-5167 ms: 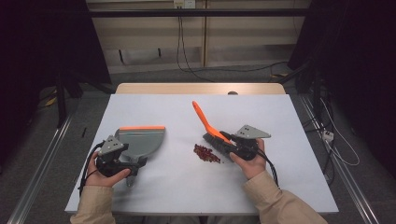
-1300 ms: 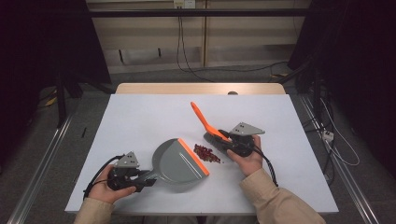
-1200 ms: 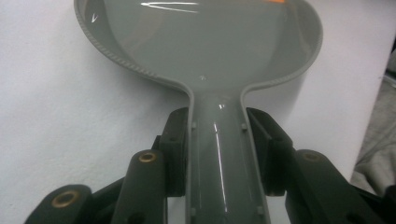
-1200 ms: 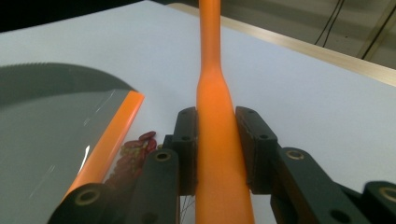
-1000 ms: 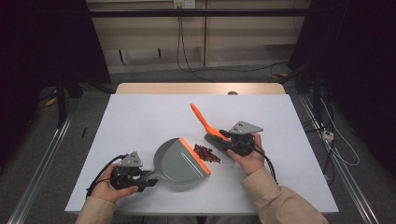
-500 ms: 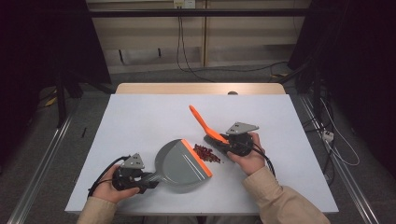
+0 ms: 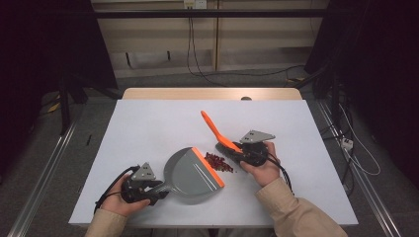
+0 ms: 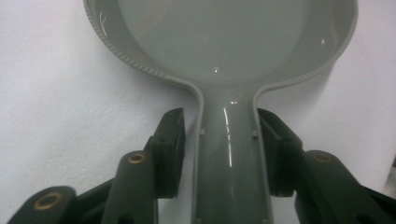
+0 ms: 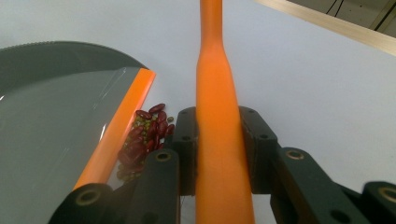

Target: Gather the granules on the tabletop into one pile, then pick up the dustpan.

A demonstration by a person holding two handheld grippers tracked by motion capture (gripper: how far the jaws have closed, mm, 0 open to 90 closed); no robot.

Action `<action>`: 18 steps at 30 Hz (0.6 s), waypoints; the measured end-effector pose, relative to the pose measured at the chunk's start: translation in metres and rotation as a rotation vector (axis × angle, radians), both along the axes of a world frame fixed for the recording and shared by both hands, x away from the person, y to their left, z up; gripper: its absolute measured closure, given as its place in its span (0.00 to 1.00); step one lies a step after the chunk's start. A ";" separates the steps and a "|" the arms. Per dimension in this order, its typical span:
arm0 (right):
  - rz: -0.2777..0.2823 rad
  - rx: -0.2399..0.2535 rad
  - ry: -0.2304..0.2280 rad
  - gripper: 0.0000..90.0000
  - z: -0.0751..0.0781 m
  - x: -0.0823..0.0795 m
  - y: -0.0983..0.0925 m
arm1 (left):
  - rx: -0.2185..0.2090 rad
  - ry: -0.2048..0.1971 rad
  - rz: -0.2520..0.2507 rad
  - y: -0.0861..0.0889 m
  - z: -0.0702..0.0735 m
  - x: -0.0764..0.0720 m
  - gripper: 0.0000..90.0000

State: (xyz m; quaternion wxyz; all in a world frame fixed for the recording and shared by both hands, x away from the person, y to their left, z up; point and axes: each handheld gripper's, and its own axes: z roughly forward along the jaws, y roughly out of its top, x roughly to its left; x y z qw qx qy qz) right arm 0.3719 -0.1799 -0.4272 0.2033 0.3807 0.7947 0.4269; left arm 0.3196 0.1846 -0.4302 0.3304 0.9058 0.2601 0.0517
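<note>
Dustpan (image 7: 191, 171) now sits nearer the beans (image 7: 219, 162), orange lip touching them. My left hand-held gripper (image 8: 219, 144) clamps its handle; my right hand-held gripper (image 9: 218, 142) stays clamped on the orange brush (image 7: 216, 131).

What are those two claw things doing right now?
Left gripper: shut on the grey dustpan handle.
Right gripper: shut on the orange brush handle.

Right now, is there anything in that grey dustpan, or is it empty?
Empty. The dustpan's grey inside looks bare in the high view and both gripper views; the beans lie on the table just outside its orange lip.
</note>
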 end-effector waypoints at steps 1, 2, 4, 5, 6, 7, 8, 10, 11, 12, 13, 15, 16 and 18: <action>0.001 0.001 -0.001 0.79 0.000 0.000 0.000 | -0.001 -0.002 0.003 0.000 0.000 0.000 0.63; 0.000 0.002 -0.001 0.79 0.000 0.000 0.000 | -0.001 0.001 -0.001 -0.001 0.000 0.000 0.64; -0.003 0.004 0.000 0.79 0.000 0.000 0.000 | -0.001 -0.007 -0.001 -0.002 0.000 -0.001 0.66; -0.002 0.006 0.001 0.79 0.000 0.000 0.000 | 0.001 -0.008 -0.003 -0.002 0.001 -0.001 0.66; -0.003 0.008 0.001 0.79 0.000 0.000 -0.001 | 0.008 -0.012 0.003 -0.002 0.001 -0.001 0.67; -0.005 0.009 0.002 0.79 0.000 0.000 -0.001 | 0.006 -0.008 -0.009 -0.002 0.001 -0.001 0.67; -0.006 0.010 0.002 0.79 0.000 0.000 -0.001 | 0.007 -0.008 -0.011 -0.002 0.001 -0.001 0.68; -0.009 0.013 0.006 0.79 0.000 0.000 0.000 | 0.009 -0.012 -0.008 -0.002 0.002 -0.001 0.69; -0.010 0.012 0.007 0.79 0.000 0.000 0.000 | 0.009 -0.013 -0.008 -0.002 0.002 -0.001 0.69; -0.007 0.011 0.005 0.79 0.000 0.000 0.000 | 0.009 -0.012 -0.008 -0.002 0.002 -0.001 0.69; -0.008 0.009 0.004 0.79 0.000 0.000 0.001 | 0.012 -0.011 -0.011 -0.002 0.002 0.000 0.69; -0.006 0.006 0.002 0.79 0.000 -0.001 0.002 | 0.006 -0.012 -0.001 -0.002 0.002 0.000 0.69; -0.007 0.006 0.001 0.79 0.000 -0.001 0.002 | 0.008 -0.011 -0.003 -0.002 0.002 0.000 0.69; -0.005 0.006 0.001 0.79 0.000 -0.001 0.001 | 0.012 -0.008 -0.006 -0.002 0.002 0.000 0.69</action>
